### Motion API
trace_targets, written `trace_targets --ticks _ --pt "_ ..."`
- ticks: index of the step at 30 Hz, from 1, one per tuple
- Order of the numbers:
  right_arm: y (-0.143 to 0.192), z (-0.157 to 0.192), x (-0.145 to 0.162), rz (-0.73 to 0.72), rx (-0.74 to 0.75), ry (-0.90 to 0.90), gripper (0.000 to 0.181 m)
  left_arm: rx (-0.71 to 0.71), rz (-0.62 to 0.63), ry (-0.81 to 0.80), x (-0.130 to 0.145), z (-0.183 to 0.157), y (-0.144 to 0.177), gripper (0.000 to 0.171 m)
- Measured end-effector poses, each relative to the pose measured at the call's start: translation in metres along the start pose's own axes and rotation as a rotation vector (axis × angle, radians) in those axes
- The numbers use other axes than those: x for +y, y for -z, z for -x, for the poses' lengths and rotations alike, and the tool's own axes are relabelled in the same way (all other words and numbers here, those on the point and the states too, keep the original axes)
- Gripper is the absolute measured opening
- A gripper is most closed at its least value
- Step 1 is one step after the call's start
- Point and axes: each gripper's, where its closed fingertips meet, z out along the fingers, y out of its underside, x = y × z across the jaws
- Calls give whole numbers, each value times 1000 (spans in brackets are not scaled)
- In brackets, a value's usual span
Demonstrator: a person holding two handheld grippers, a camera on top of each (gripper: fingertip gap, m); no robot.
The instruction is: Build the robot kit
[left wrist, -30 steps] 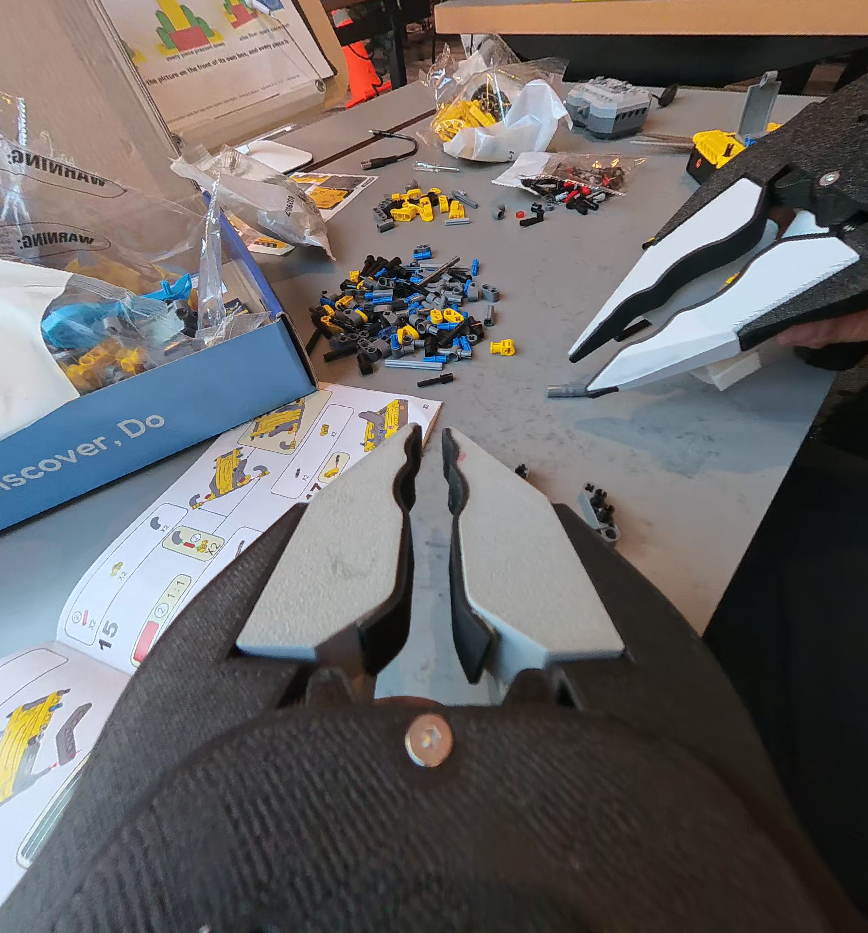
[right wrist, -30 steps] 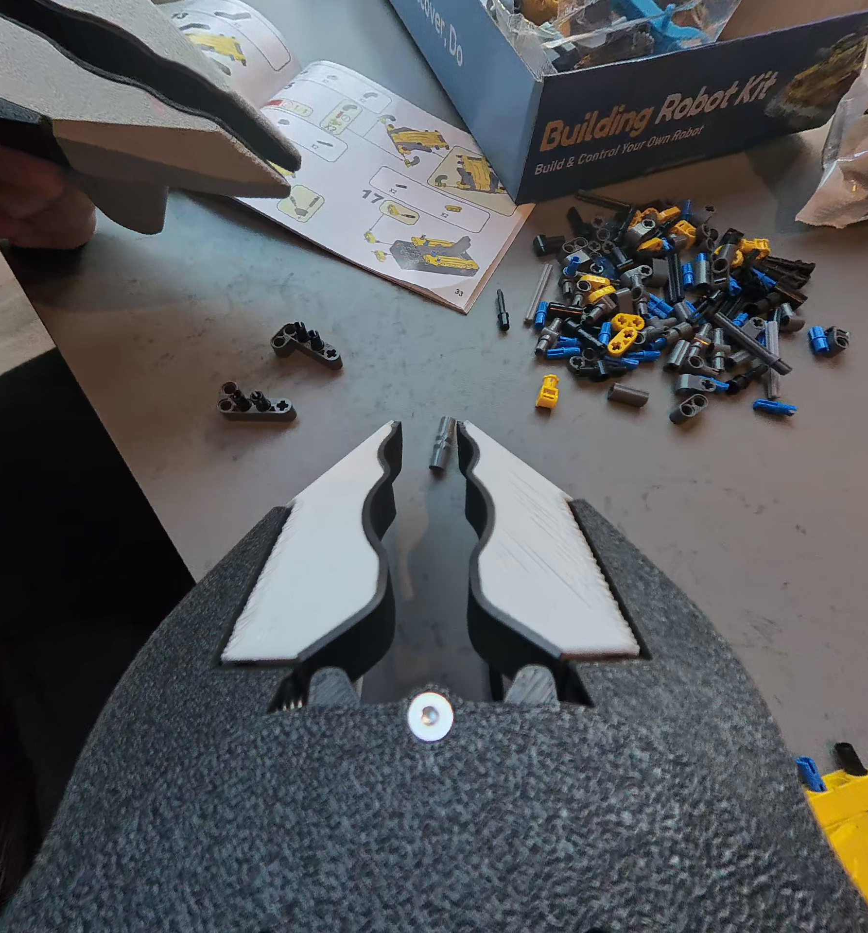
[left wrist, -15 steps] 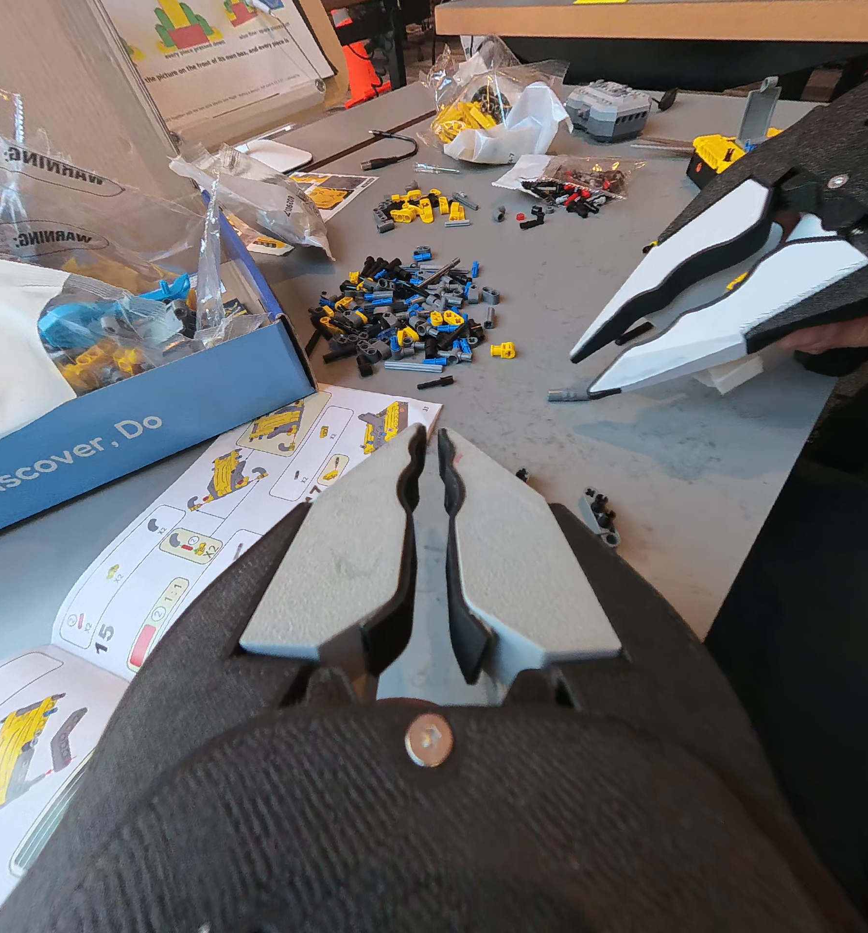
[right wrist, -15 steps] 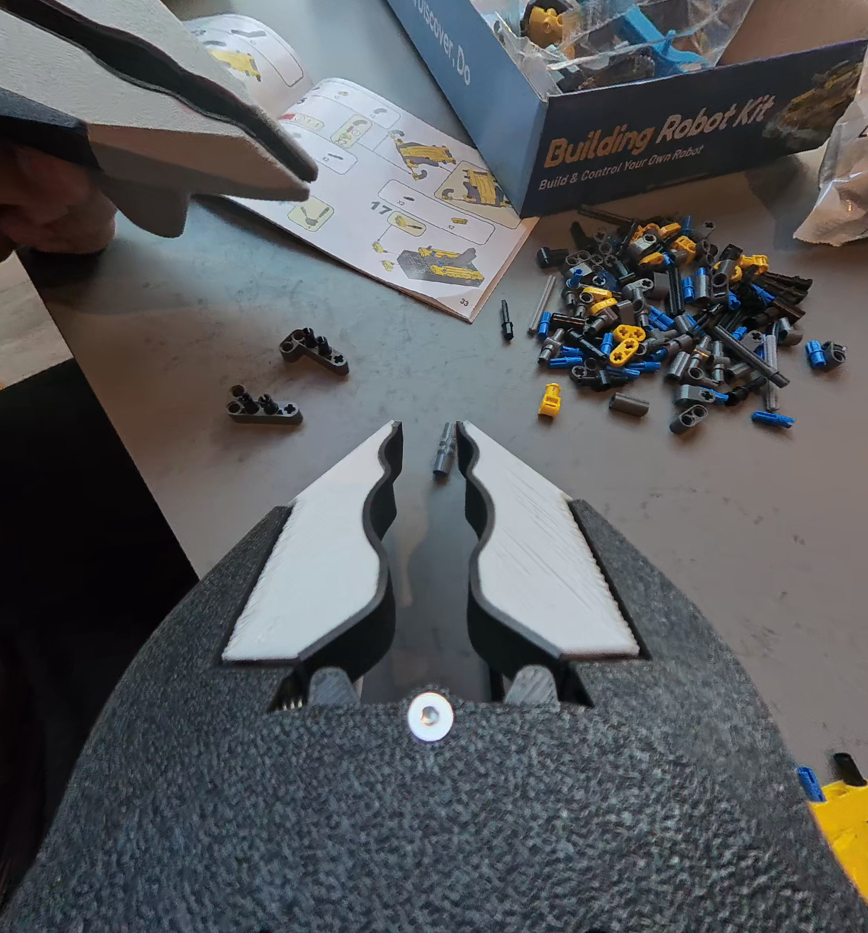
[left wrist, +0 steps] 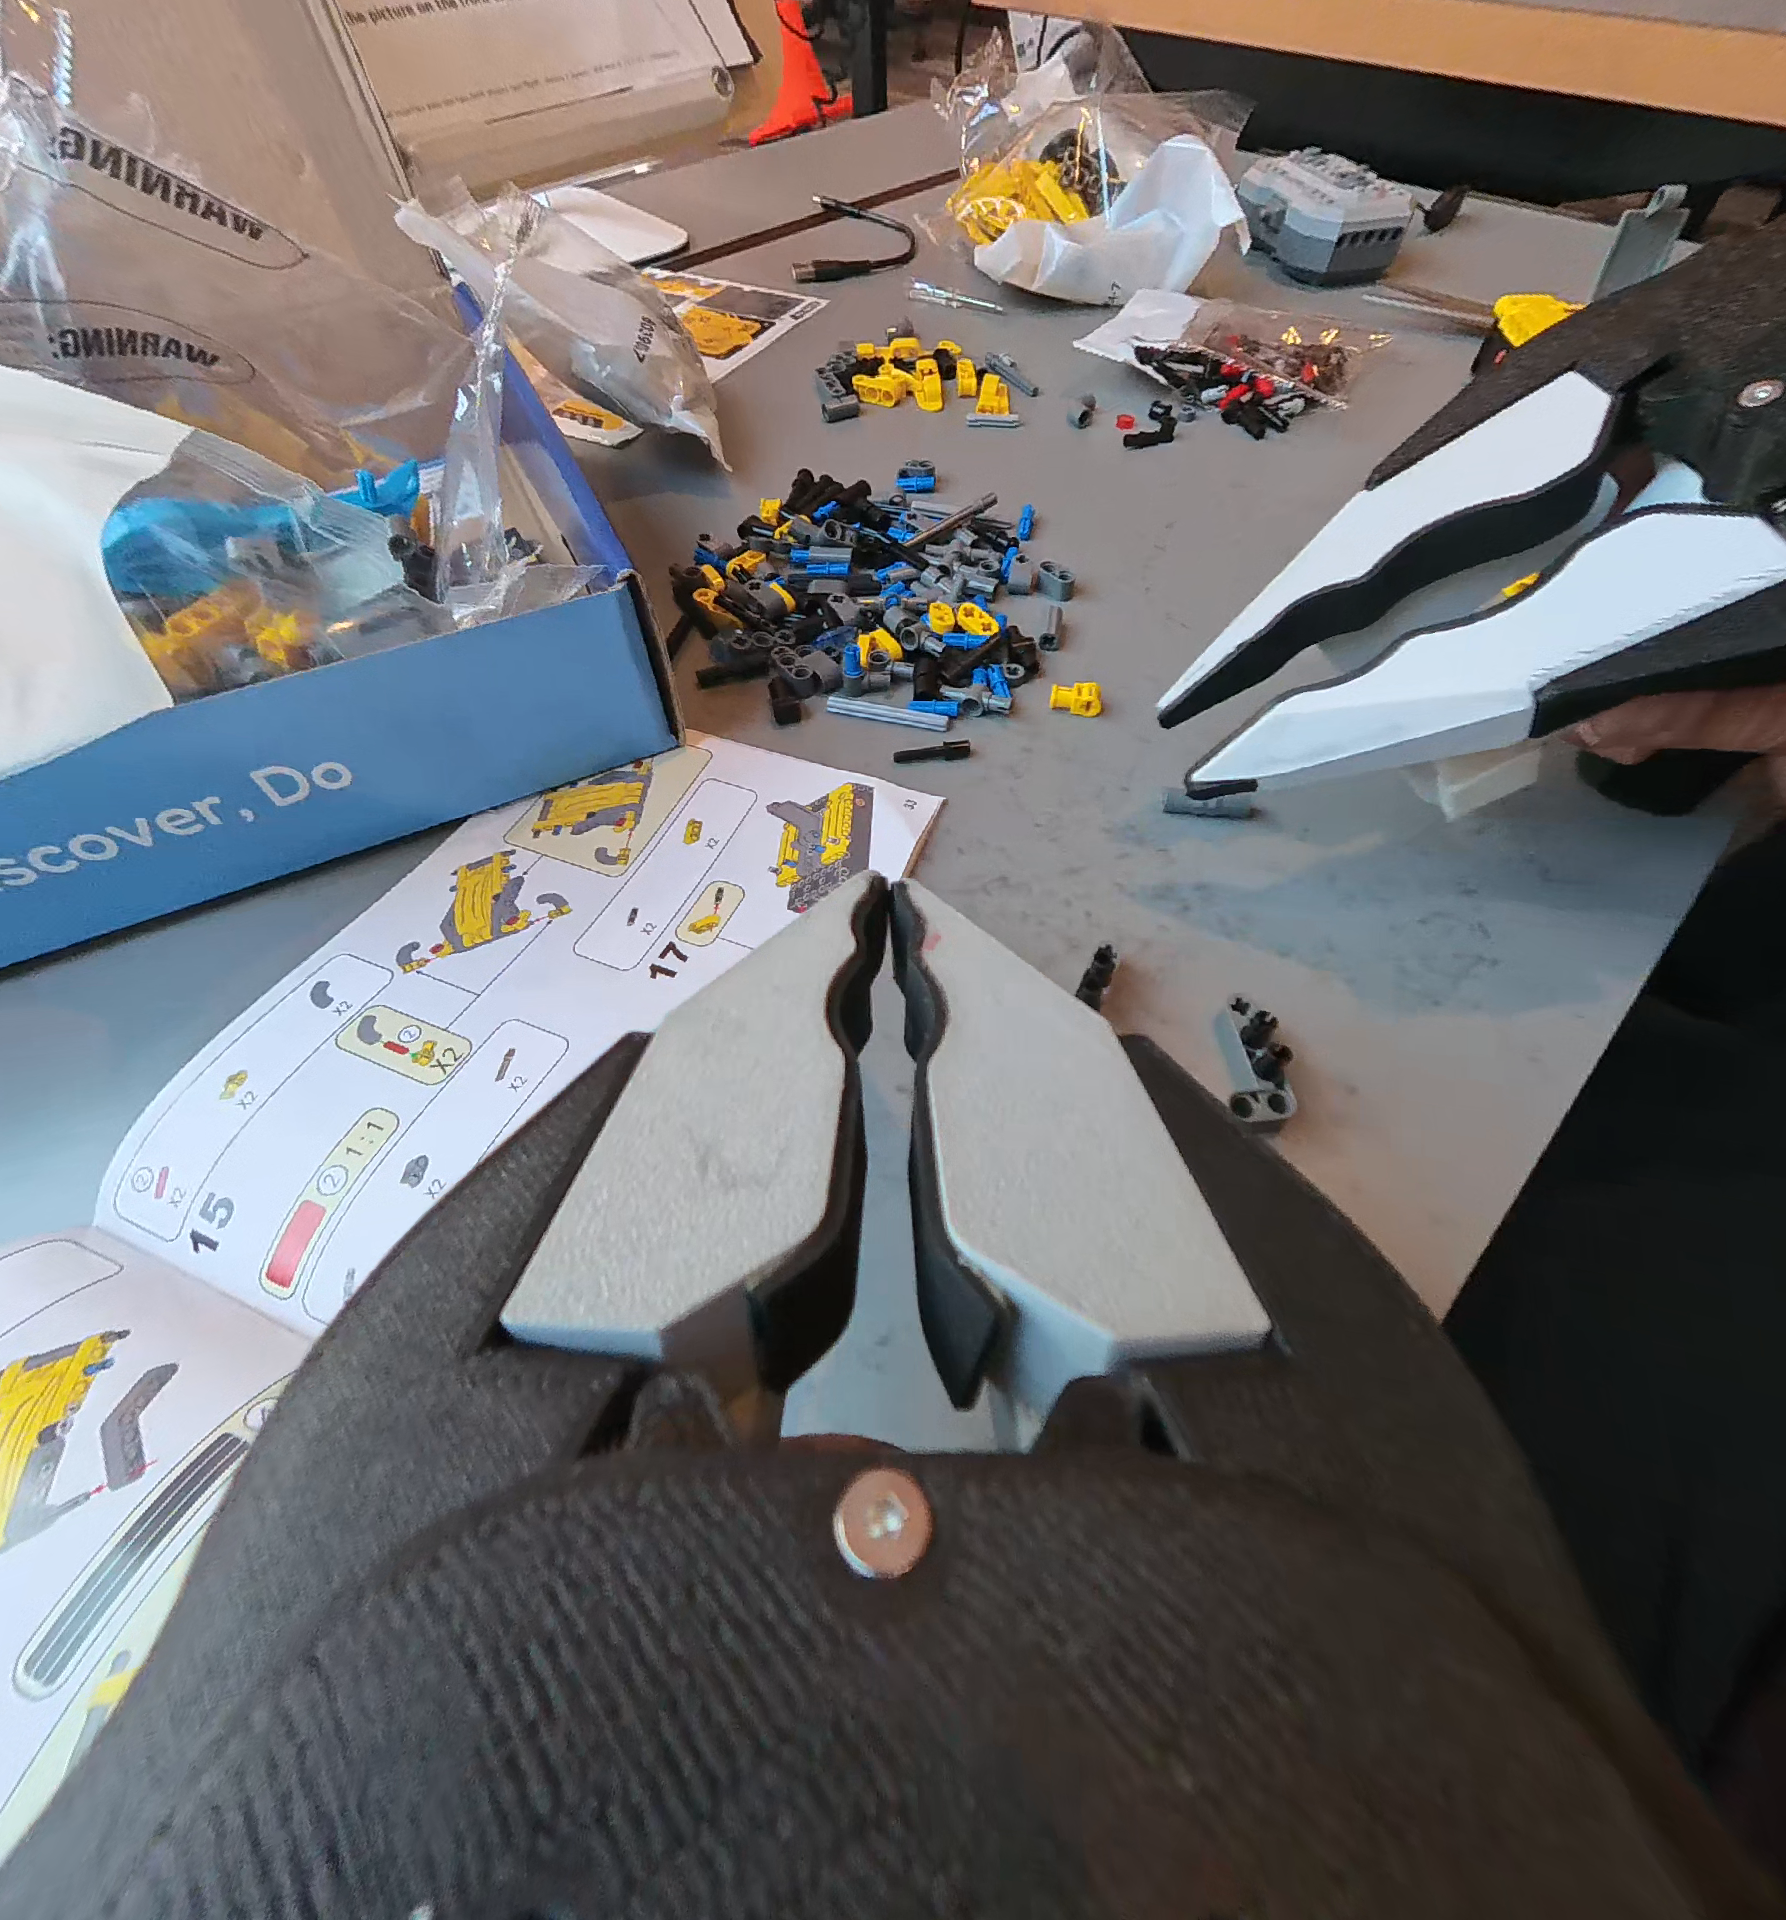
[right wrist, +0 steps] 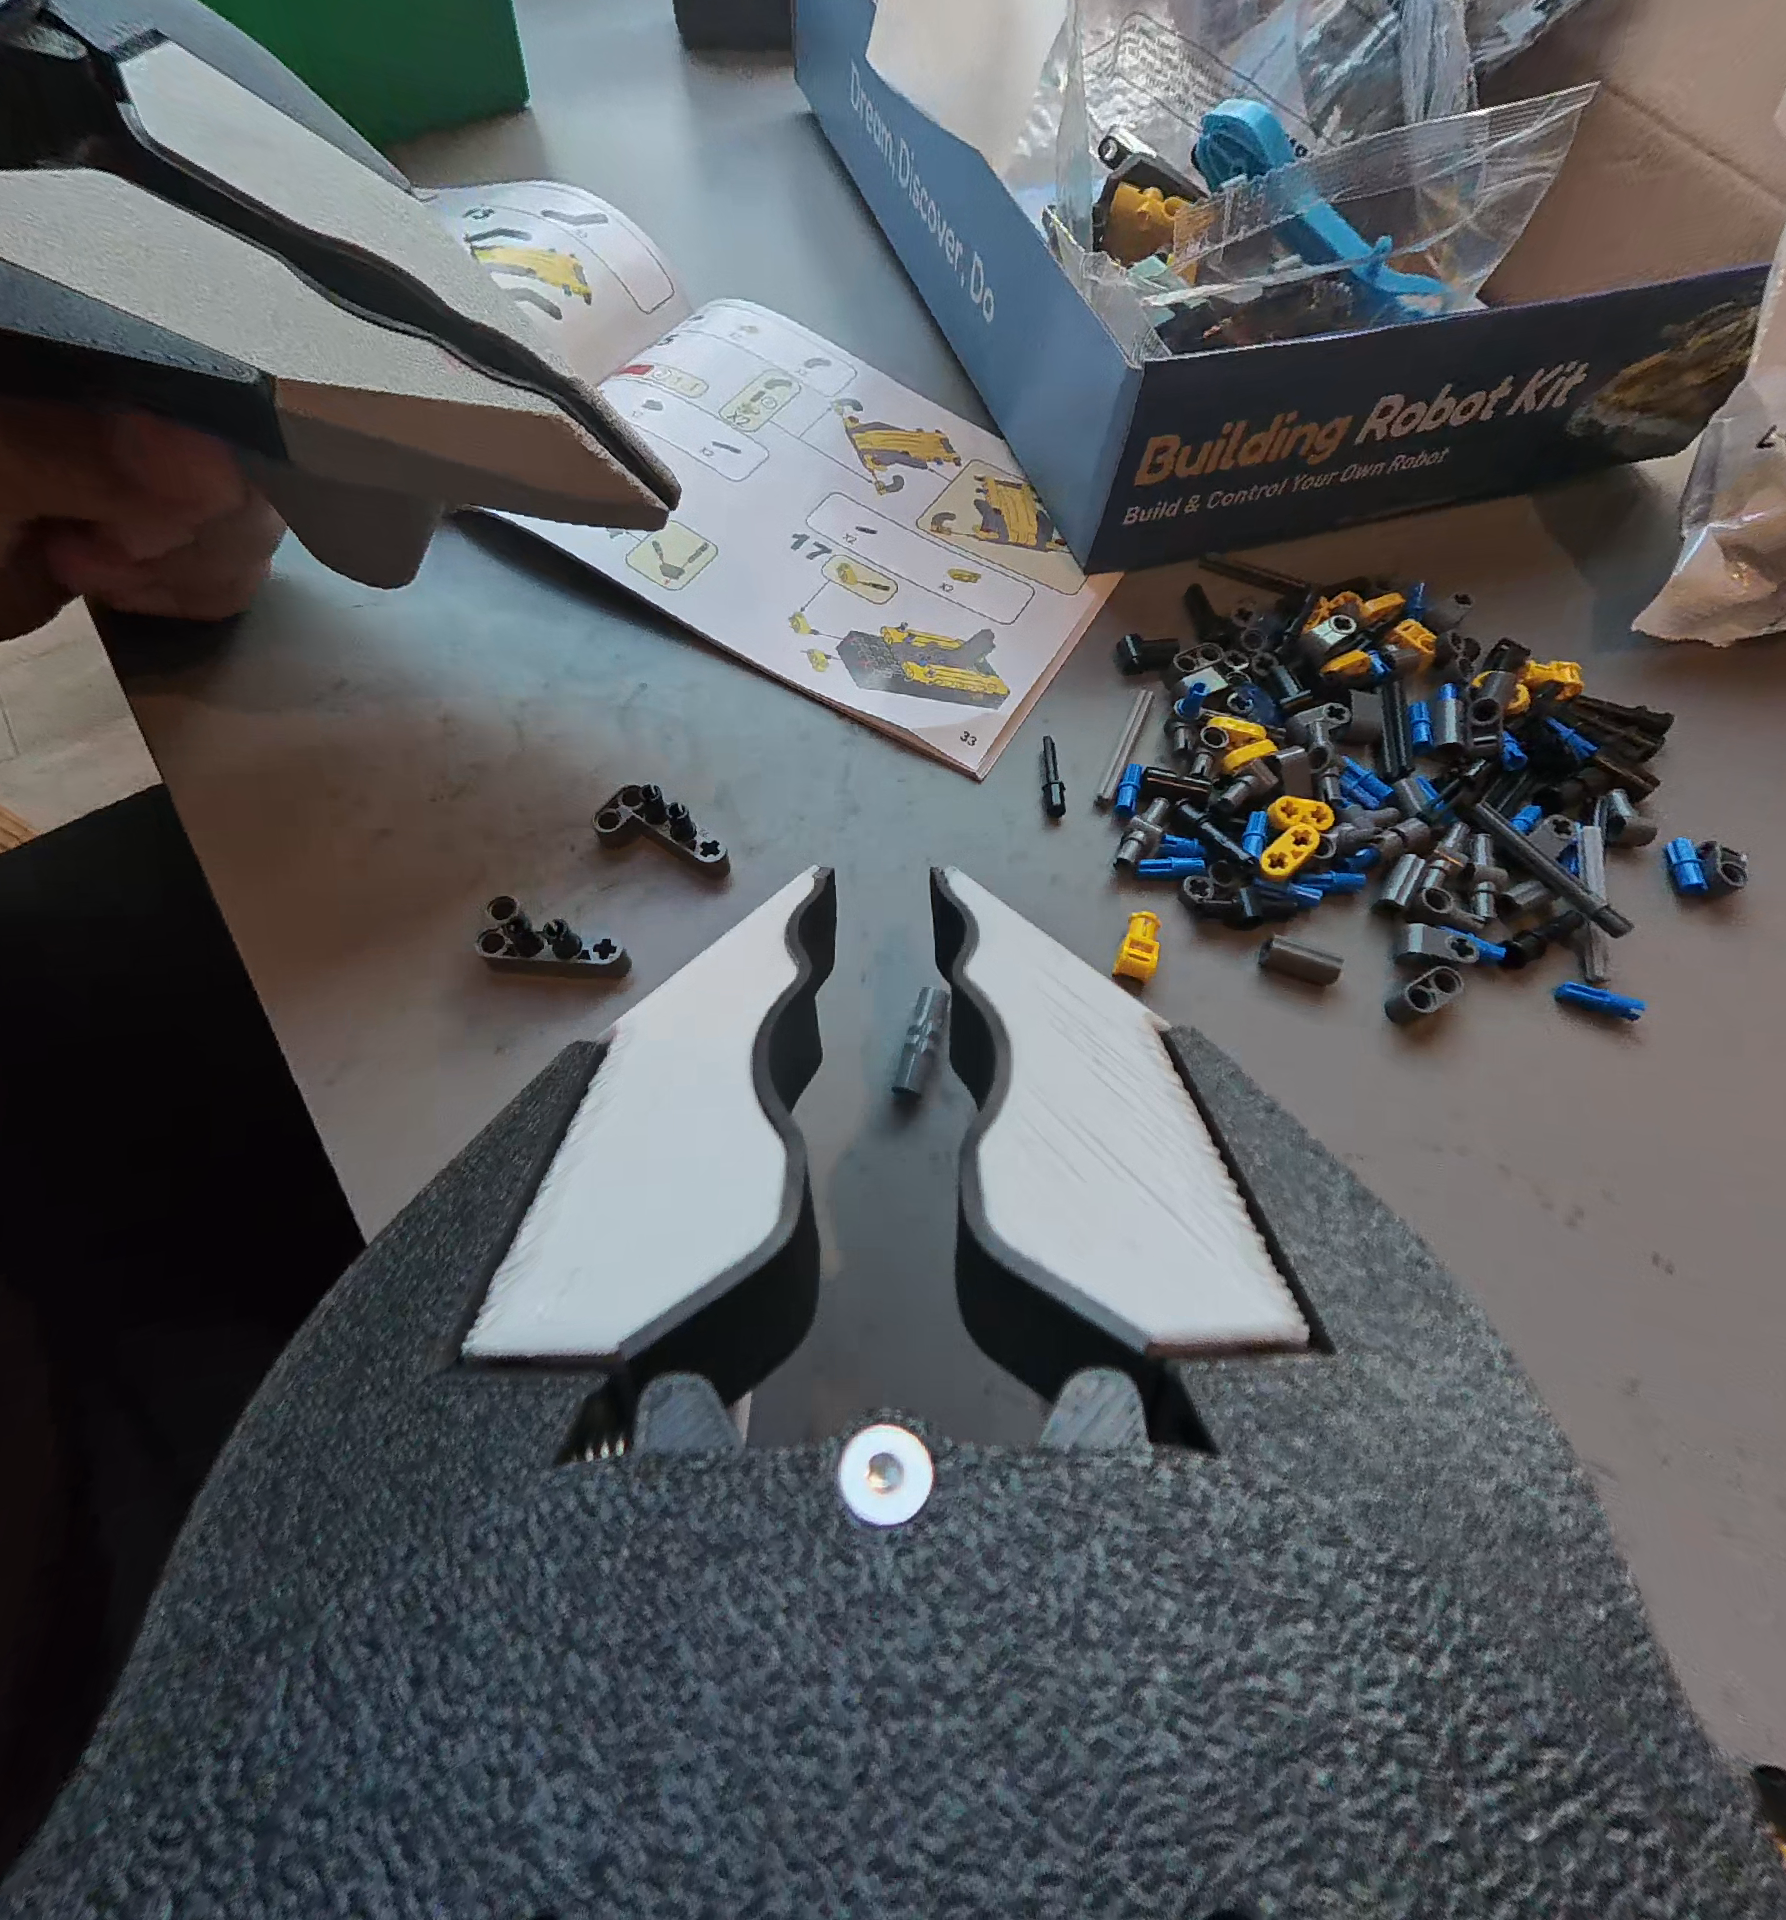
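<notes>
The right gripper (right wrist: 883, 883) hung low over the grey table (right wrist: 1491, 1299) with its jaws parted and nothing held; a small grey pin (right wrist: 918, 1041) lay loose on the surface between its fingers, closer to the right-hand one, not touching either as far as could be seen. Ahead and to its right sat the pile of small parts (right wrist: 1408, 790), with a yellow connector (right wrist: 1138, 943) just beside the right fingertip. Two dark angled beams (right wrist: 660, 823) lay ahead-left. The left gripper (left wrist: 887, 902), jaws nearly closed and empty, hovered over the instruction booklet (left wrist: 515, 997). The pin looked light, rigid and likely to roll, best pinched across its middle
</notes>
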Motion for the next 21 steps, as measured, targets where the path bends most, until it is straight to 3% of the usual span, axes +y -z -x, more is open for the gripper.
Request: trace_targets --ticks 21 --pt "5 9 -3 -30 8 71 21 -3 10 -20 1 -2 -1 0"
